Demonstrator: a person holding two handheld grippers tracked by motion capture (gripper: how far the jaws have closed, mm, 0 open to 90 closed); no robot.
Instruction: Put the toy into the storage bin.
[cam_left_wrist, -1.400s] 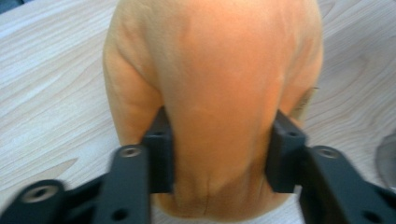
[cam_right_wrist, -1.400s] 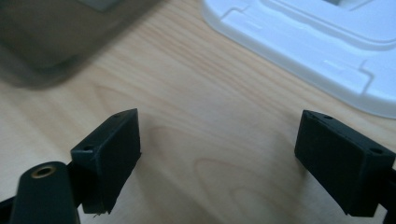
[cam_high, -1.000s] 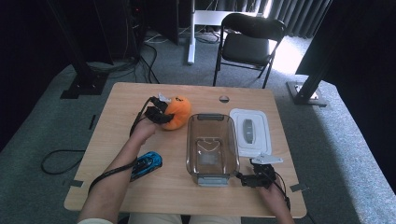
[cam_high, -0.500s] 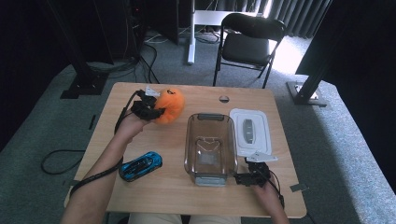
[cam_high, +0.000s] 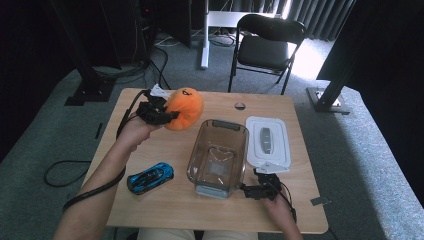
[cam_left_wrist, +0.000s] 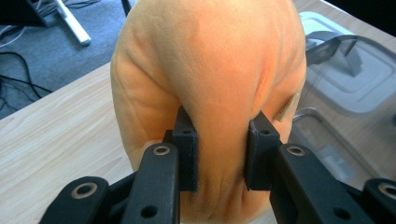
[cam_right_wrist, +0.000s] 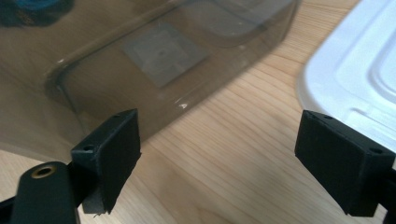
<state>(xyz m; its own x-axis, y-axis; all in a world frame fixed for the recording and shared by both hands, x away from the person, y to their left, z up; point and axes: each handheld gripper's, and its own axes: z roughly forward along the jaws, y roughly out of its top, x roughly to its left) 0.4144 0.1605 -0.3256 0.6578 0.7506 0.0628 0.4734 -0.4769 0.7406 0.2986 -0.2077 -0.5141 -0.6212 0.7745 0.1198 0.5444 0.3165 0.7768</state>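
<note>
An orange plush pumpkin (cam_high: 184, 108) hangs in the air above the table's back left, pinched by my left gripper (cam_high: 159, 114). In the left gripper view the two black jaws squeeze a fold of the orange plush (cam_left_wrist: 210, 70), and my left gripper (cam_left_wrist: 219, 154) is shut on it. A clear plastic container (cam_high: 219, 156) stands open in the middle of the table. Its white lid (cam_high: 268, 142) lies to its right. My right gripper (cam_high: 260, 186) rests low by the container's front right corner, jaws wide apart over bare wood between the container (cam_right_wrist: 154, 56) and the lid (cam_right_wrist: 355, 79).
A blue toy car (cam_high: 150, 177) lies near the front left of the wooden table (cam_high: 165, 210). A small round dark disc (cam_high: 240, 106) sits at the back edge. A black chair (cam_high: 267, 42) stands behind the table, and cables trail on the carpet at left.
My left gripper has lifted the orange pumpkin off the table and carried it up and toward the back left. The right gripper has shifted only slightly near the container's corner.
</note>
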